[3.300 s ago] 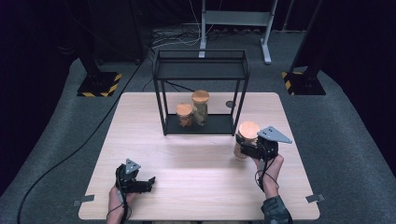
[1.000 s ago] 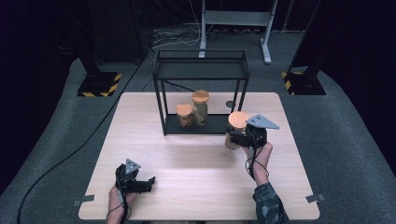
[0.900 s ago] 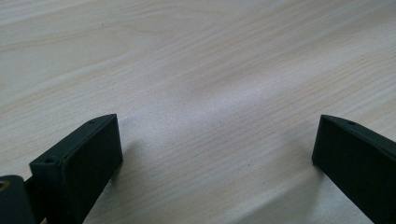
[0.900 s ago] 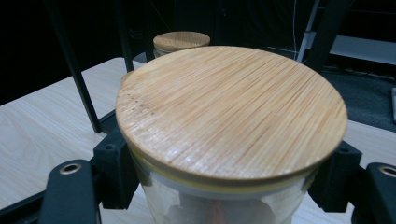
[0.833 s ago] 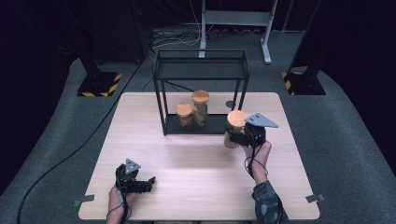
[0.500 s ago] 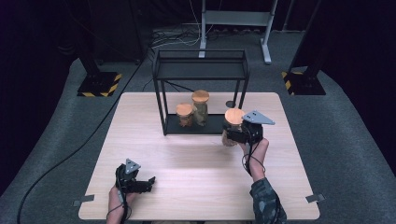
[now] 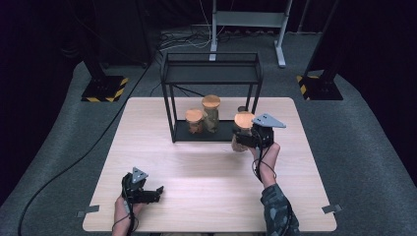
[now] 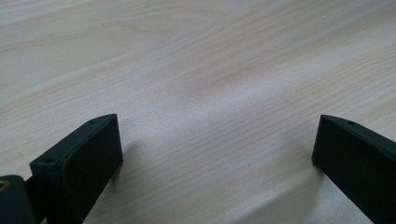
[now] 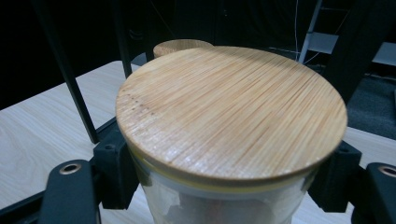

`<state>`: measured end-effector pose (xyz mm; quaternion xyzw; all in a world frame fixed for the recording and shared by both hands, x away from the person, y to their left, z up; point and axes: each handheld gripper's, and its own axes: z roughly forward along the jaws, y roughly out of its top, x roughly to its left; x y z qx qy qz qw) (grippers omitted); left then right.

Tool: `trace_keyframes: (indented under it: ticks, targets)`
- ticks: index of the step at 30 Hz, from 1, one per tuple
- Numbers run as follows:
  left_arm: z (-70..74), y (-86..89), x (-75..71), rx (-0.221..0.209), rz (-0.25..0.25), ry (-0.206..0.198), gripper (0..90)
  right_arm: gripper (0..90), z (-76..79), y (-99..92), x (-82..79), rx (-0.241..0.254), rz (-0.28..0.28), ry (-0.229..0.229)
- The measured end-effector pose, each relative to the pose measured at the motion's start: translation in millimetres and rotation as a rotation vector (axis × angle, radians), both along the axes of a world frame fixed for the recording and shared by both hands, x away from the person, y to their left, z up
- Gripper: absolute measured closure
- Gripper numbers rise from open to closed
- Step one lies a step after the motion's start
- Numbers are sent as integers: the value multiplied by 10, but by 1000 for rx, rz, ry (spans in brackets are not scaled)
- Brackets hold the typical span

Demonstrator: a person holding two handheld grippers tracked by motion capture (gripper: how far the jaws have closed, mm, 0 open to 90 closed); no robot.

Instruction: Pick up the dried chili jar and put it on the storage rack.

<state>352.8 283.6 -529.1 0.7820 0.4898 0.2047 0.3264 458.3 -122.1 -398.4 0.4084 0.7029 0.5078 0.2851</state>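
i have the right gripper [image 7: 246, 140] clamped on the jar [image 7: 242, 132], right of centre in the high view, at the front right corner of the rack [image 7: 212, 96]. its jaws sit on the glass just under the bamboo lid [image 9: 231, 109]. i judge it rigid, slick, breakable and fairly heavy, so hold the body, never the lid. the left gripper [image 7: 155, 191], lower left, rests with jaws apart on the table [image 7: 206, 196].

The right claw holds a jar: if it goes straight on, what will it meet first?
Probably the black rack: the right claw points at its lower shelf, beside two jars. Depth is unclear.
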Motion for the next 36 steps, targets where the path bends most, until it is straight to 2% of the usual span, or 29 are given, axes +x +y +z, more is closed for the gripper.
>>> trace_keyframes:
  ticks: [20,36]
  targets:
    - [-1,-3,-2,-1,1,-2,13,240,8,169,180,-5,-8,6]
    - [-1,-3,-2,-1,1,-3,13,240,-77,323,393,-4,-23,37]
